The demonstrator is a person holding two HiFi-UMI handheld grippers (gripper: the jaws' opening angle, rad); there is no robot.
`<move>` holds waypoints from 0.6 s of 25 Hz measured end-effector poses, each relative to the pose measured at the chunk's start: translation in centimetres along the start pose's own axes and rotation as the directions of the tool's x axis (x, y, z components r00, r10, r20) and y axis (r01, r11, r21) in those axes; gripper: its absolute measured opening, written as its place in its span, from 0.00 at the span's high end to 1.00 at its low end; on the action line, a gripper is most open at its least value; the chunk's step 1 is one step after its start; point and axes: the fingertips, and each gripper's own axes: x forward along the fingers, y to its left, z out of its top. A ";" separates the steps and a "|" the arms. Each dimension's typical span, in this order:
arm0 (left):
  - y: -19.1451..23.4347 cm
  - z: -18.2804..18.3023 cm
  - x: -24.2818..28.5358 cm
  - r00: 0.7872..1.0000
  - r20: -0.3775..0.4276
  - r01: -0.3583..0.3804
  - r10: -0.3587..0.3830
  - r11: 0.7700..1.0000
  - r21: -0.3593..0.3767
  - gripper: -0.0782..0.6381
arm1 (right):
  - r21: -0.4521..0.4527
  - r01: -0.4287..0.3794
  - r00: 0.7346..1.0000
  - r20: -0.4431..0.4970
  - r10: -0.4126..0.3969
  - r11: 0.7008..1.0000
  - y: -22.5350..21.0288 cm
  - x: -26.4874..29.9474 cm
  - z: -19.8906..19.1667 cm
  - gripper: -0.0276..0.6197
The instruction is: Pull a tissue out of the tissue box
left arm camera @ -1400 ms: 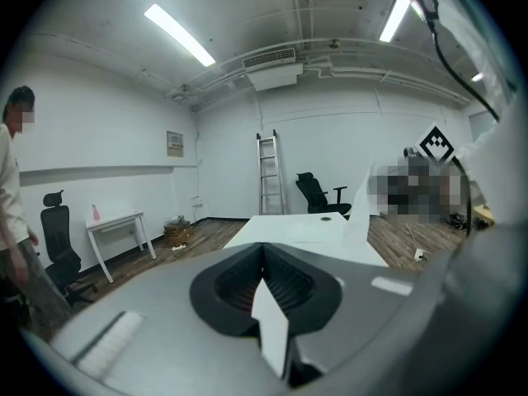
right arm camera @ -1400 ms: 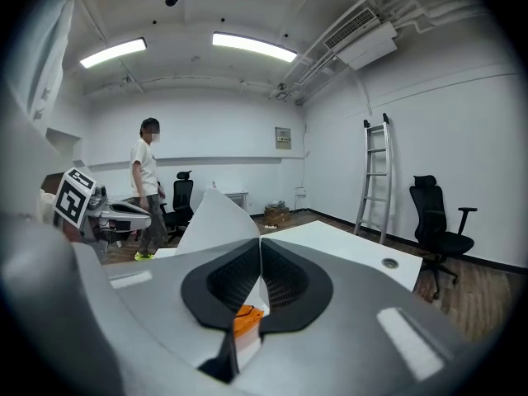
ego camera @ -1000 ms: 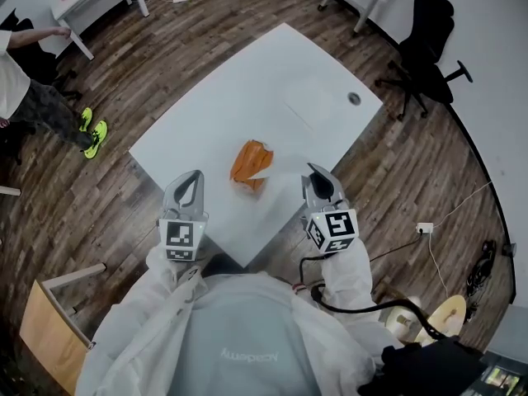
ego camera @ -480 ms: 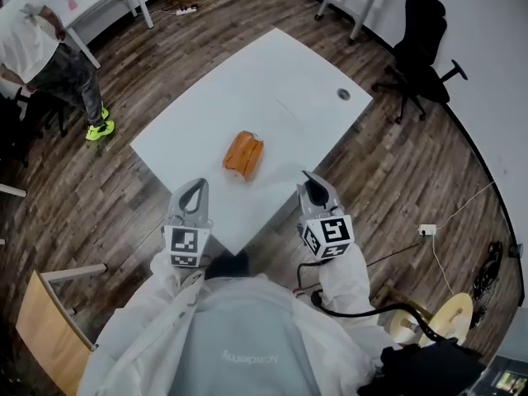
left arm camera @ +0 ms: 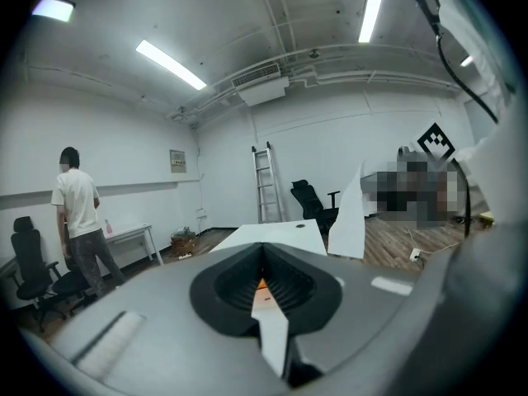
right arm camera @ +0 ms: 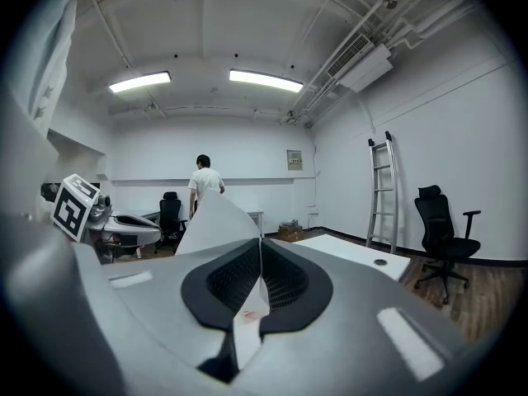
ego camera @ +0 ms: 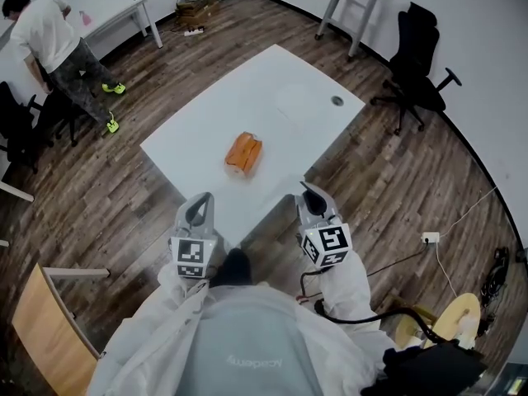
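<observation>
1. Tissue point(right arm camera: 210, 225): likely light, limp and easily torn, best pinched at an edge. It hangs from the right gripper point(right arm camera: 261, 244), whose jaws are closed on it.
2. Box point(ego camera: 244, 153): on the table point(ego camera: 190, 130), well apart from both grippers.
3. Left gripper point(left arm camera: 264, 247): jaws together, holding nothing.

The table point(ego camera: 272, 97) is smooth, matt white; the floor point(ego camera: 396, 180) is grained wood planks; the tissue point(right arm camera: 210, 225) is thin, soft paper.

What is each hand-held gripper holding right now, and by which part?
The right hand-held gripper is shut on a white tissue, pinching one edge at its jaw tips; the sheet stands free above. The left hand-held gripper holds nothing.
</observation>
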 end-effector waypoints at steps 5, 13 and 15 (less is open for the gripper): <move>-1.2 0.2 -1.9 1.000 0.021 -0.009 0.009 1.000 0.003 0.89 | -0.010 -0.012 1.000 0.019 0.012 1.000 1.2 -1.7 0.2 0.95; -2.5 0.4 -4.7 0.999 0.027 -0.032 0.032 0.999 0.016 0.89 | -0.013 -0.043 0.998 0.042 0.044 0.999 2.5 -3.9 0.6 0.95; -2.6 0.6 -5.2 0.999 0.028 -0.040 0.040 0.999 0.020 0.89 | -0.014 -0.051 0.997 0.048 0.052 0.999 2.9 -4.1 0.7 0.95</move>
